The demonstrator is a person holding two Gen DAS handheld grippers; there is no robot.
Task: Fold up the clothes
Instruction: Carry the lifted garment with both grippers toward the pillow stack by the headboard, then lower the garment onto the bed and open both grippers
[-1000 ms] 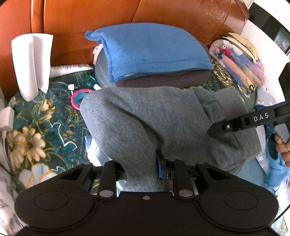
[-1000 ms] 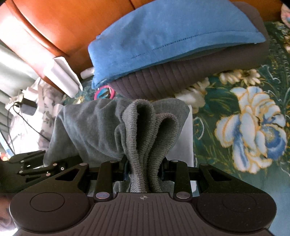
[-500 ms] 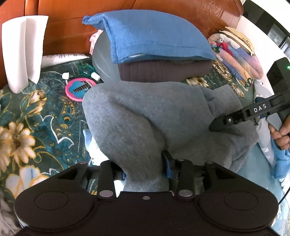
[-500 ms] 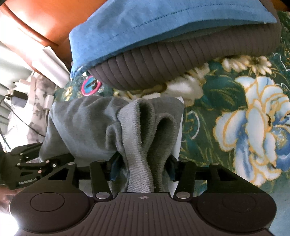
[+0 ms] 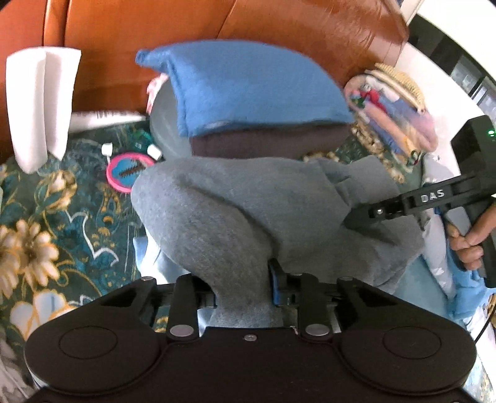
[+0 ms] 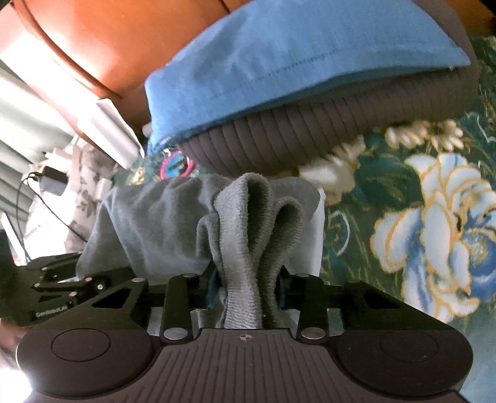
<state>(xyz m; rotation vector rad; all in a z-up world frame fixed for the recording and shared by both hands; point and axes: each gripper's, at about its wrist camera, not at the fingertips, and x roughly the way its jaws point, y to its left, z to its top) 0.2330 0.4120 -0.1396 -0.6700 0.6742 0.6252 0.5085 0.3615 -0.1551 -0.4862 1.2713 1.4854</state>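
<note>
A grey fleece garment (image 5: 248,210) lies bunched on the floral bedspread (image 5: 46,217), just in front of a folded stack. My left gripper (image 5: 243,294) has a fold of it between its jaws, which are closing and pinch the cloth. The right gripper (image 5: 356,217) comes in from the right, held by a hand (image 5: 468,245). In the right wrist view my right gripper (image 6: 246,291) is closing on a pleated bundle of the grey garment (image 6: 161,229). The left gripper (image 6: 62,288) shows at the lower left there.
The stack is a blue cloth (image 5: 254,90) on a dark ribbed garment (image 5: 266,142), against an orange-brown leather back (image 5: 217,24). White folded paper (image 5: 40,102) and a pink round object (image 5: 127,173) lie left. Colourful cloth (image 5: 396,124) sits right. A charger with cable (image 6: 49,183) lies far left.
Both pairs of jaws widened briefly around the grey cloth and have narrowed on it again. Both views dipped toward the stack and came back a little.
</note>
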